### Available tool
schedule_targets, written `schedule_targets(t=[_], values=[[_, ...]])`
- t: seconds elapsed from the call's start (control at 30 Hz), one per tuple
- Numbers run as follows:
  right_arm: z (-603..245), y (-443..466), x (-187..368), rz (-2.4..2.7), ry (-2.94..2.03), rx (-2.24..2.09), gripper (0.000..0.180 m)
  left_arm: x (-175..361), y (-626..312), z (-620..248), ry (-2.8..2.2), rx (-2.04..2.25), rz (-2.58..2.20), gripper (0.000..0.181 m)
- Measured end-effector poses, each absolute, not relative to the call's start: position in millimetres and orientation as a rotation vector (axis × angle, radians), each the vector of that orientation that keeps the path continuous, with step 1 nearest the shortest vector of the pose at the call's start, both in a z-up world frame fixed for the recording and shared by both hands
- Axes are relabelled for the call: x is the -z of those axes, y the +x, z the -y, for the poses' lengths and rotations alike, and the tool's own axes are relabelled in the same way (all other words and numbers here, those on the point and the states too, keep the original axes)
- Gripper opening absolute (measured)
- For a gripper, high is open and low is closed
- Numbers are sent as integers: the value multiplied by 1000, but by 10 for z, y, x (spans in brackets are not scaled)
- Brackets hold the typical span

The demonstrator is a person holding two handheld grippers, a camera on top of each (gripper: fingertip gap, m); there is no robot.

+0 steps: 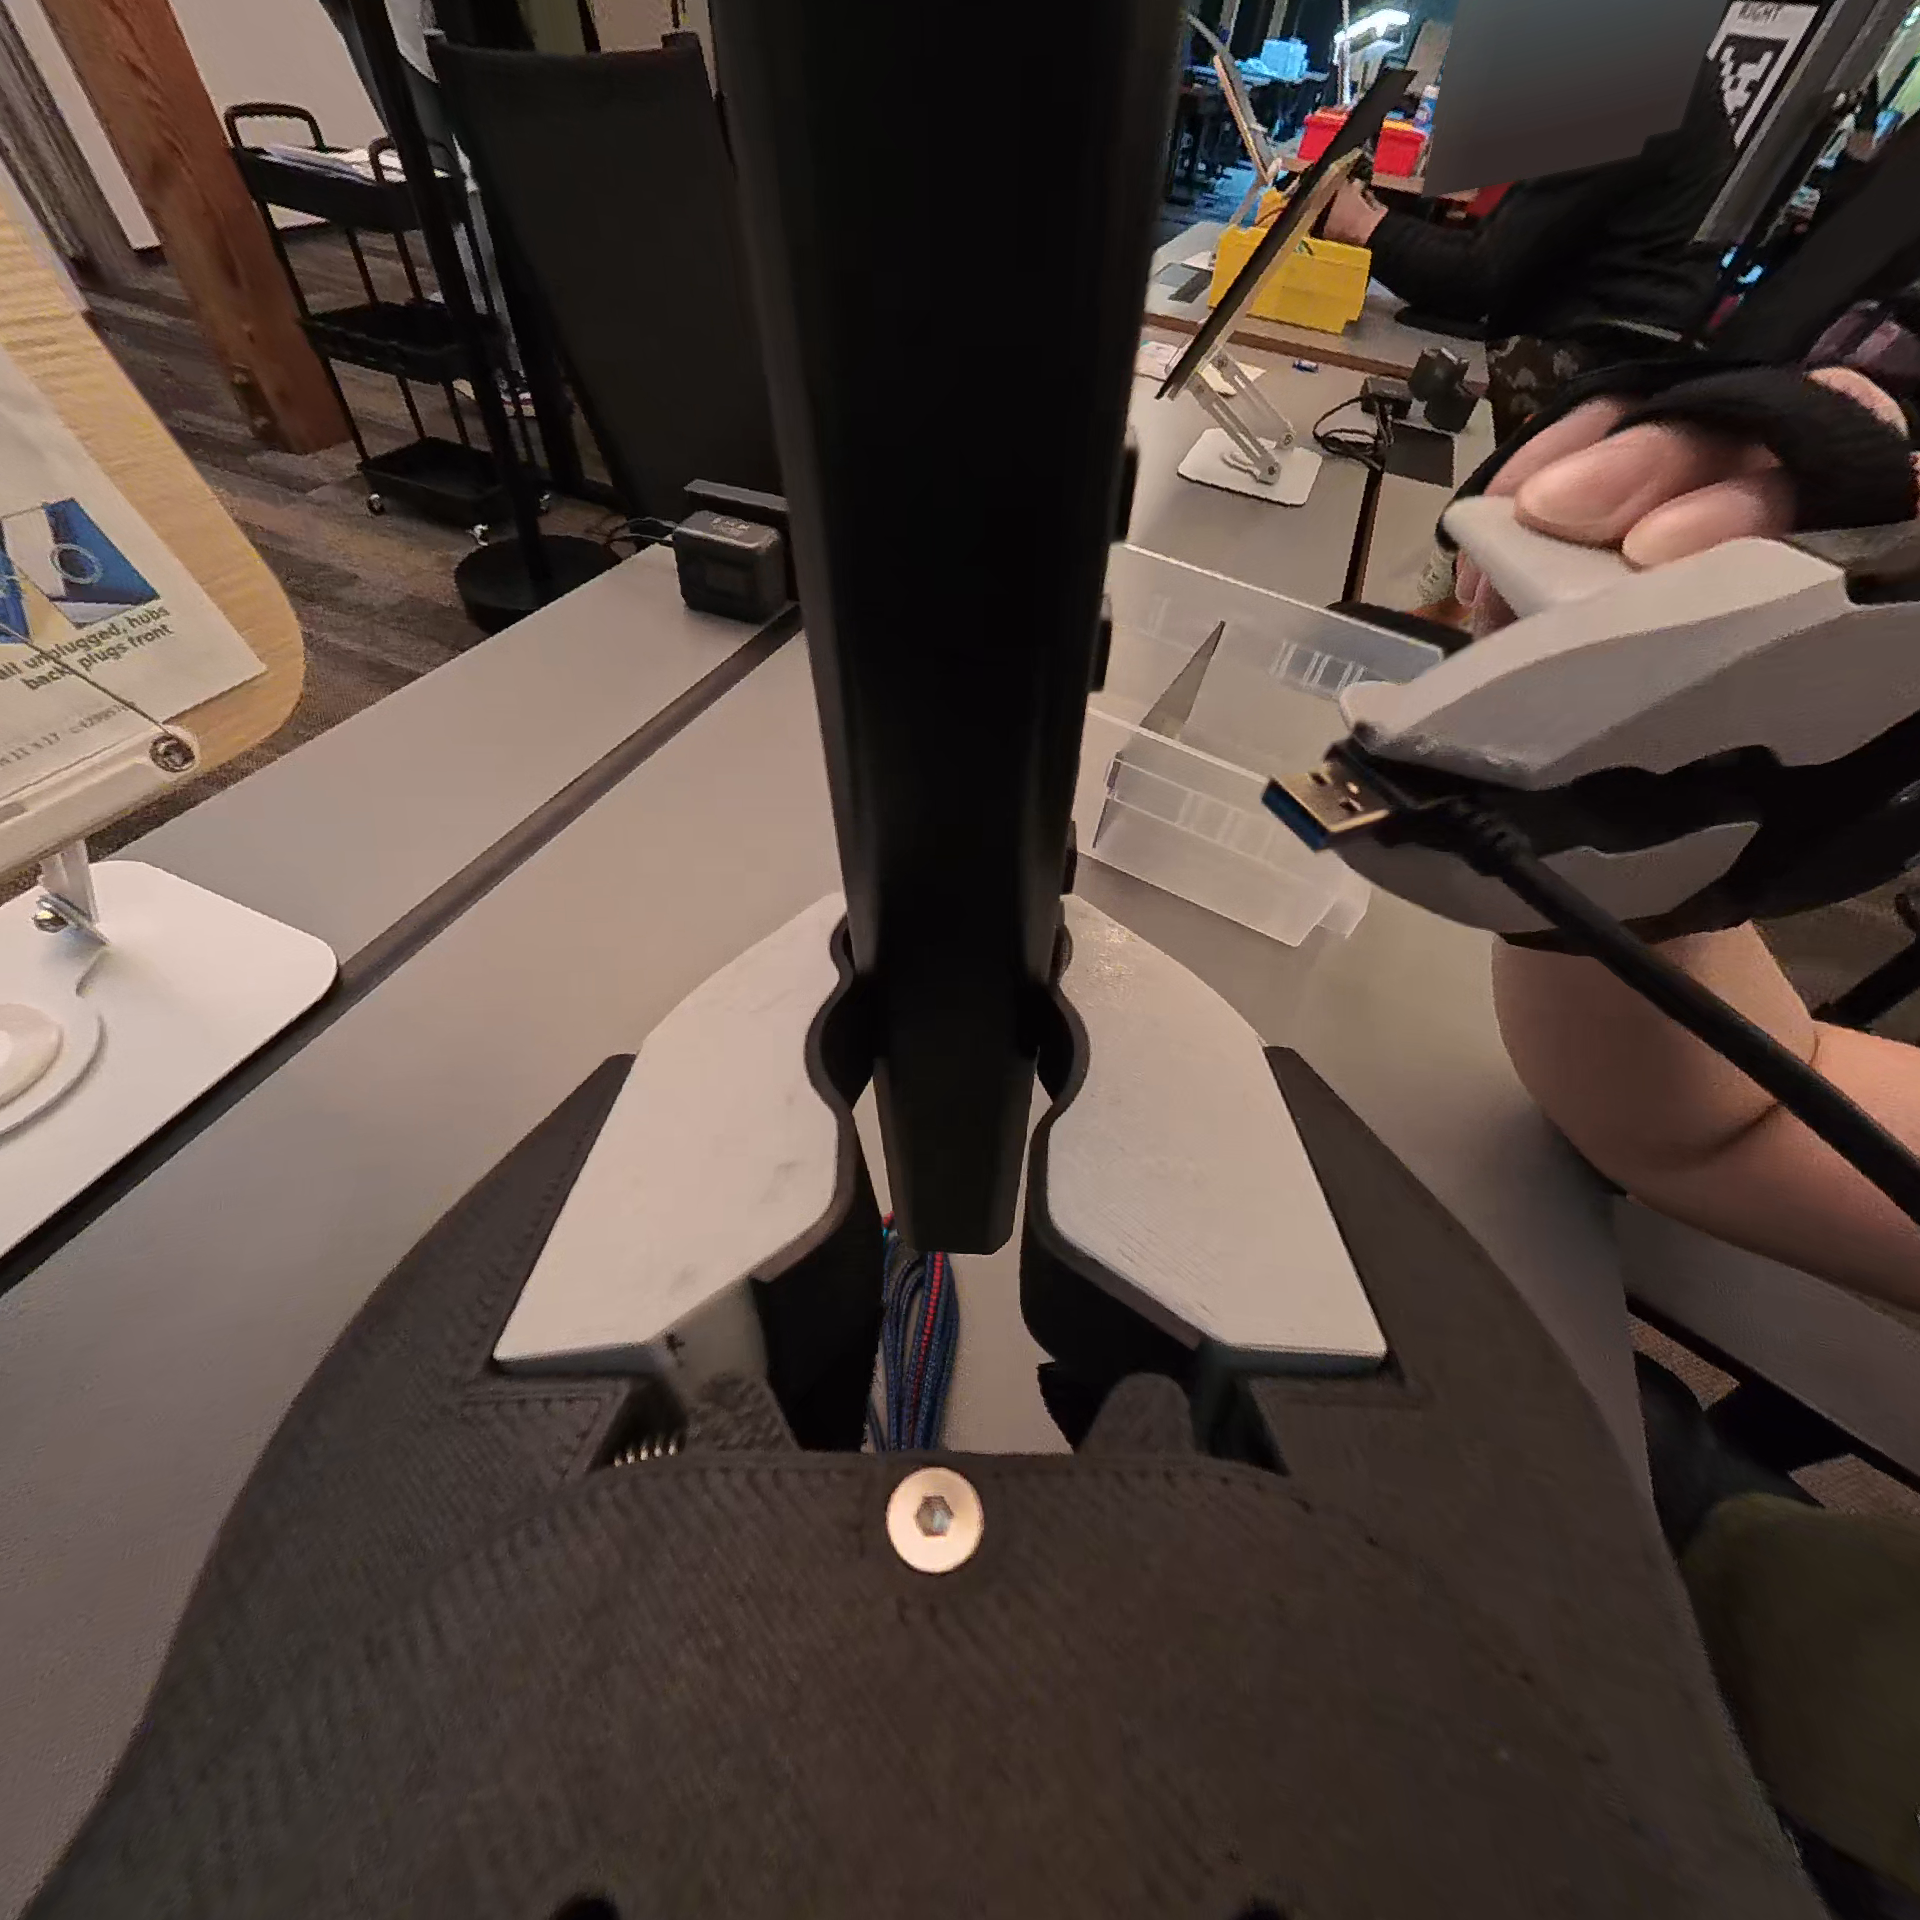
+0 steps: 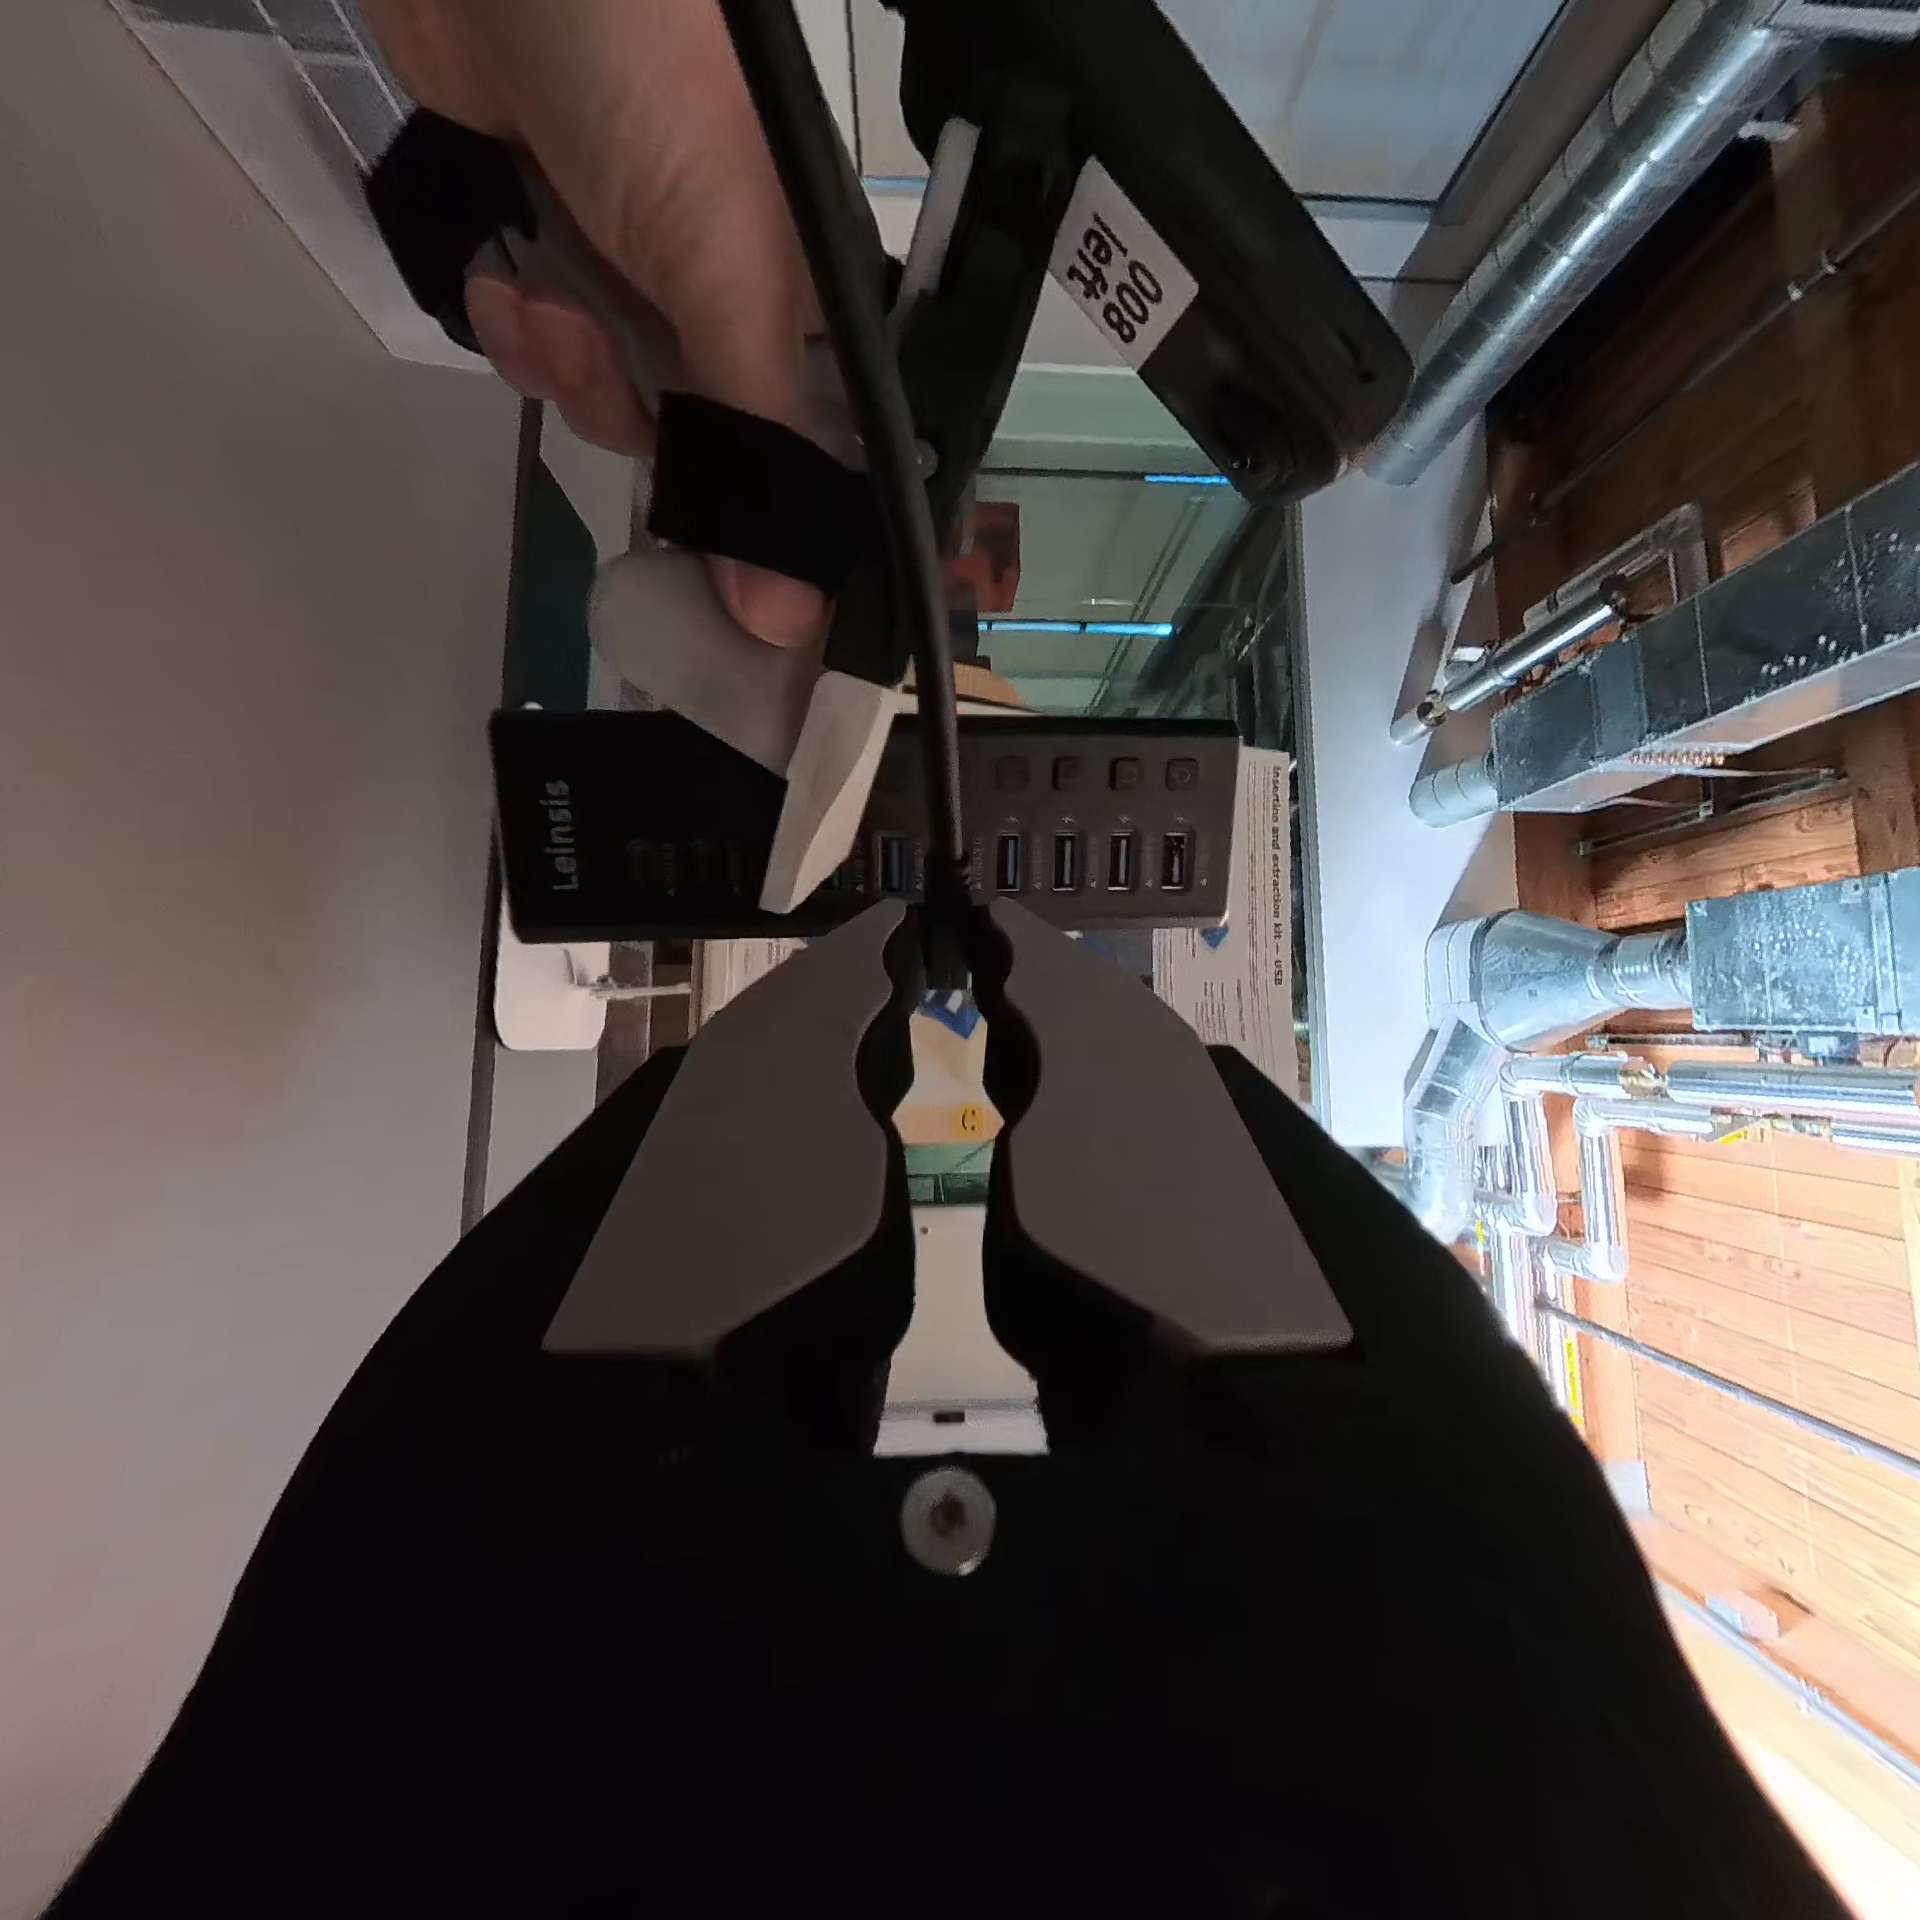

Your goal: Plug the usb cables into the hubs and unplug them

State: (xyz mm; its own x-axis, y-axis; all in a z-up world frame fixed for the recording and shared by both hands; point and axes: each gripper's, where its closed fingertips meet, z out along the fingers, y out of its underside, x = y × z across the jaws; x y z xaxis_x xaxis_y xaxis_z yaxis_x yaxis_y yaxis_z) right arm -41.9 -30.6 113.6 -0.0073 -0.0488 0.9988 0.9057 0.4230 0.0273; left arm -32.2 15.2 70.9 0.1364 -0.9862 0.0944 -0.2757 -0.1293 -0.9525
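Observation:
My left gripper [image 1: 948, 1039] is shut on a long black USB hub [image 1: 935, 520] and holds it upright above the grey table. My right gripper [image 1: 1371, 805] comes in from the right, shut on a black USB plug [image 1: 1320, 805] with a blue insert. The plug's metal tip points at the hub's side with a gap between them. Its black cable [image 1: 1714, 1029] trails down to the right. In the right wrist view my right gripper [image 2: 945, 925] grips the plug [image 2: 943, 951] just in front of the hub's row of ports [image 2: 1091, 862]. A pale finger [image 2: 821, 821] of the left gripper clamps the hub.
A clear plastic bin [image 1: 1226, 790] sits behind the hub. A white stand with a printed sheet [image 1: 156, 997] is at the left. A black power adapter [image 1: 727, 566] lies at the table's far edge. A braided blue-red cable [image 1: 914, 1340] hangs under the hub. A person sits at a far table. There is about 6 cm between the tips of the two grippers.

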Motion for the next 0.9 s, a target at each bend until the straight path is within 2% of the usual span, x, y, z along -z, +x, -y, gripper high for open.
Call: schedule_targets(t=[0.9], values=[[80, -306, -1182, 1214, -1000, 1017, 9, -746, -222, -97, -1562, 934, -1177, 27]])
